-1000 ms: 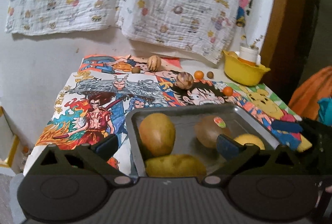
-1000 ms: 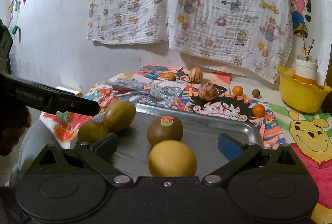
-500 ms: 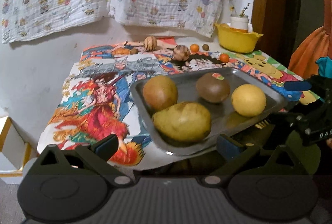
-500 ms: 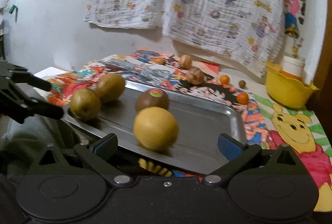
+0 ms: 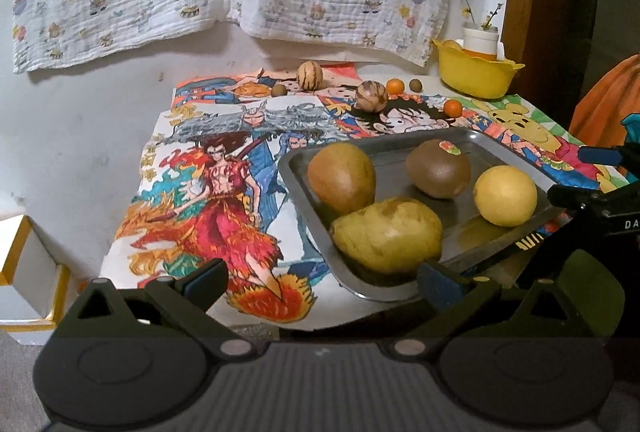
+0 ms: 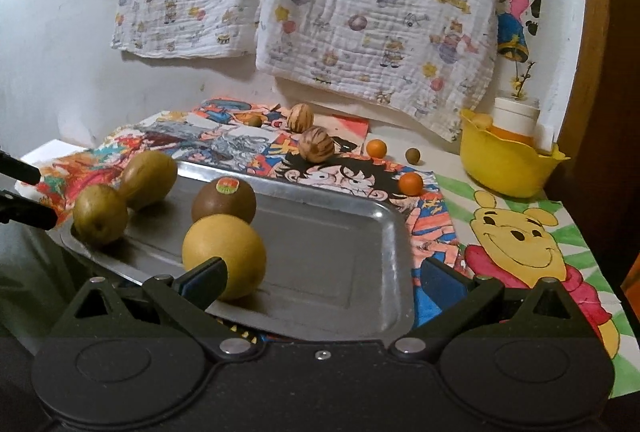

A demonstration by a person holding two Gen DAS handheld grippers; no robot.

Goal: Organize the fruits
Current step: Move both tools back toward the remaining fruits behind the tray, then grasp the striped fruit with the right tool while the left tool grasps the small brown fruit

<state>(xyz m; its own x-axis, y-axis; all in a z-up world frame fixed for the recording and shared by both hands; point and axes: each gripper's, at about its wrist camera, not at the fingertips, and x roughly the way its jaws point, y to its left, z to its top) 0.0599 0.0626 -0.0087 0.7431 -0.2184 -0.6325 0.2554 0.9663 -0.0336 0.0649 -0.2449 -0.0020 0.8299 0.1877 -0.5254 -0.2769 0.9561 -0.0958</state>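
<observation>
on the metal tray, four fruits; left gripper and right gripper both spread wide, empty

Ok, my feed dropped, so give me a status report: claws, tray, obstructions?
Both claws open, empty. Left claw, right claw. Metal tray holds four fruits, near edge overhanging the table. Nothing blocking it.

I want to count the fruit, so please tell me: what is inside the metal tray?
The tray holds four fruits: a yellow round fruit, a brown kiwi with a sticker, and two greenish-brown fruits. The tray floor under them is covered.
</observation>
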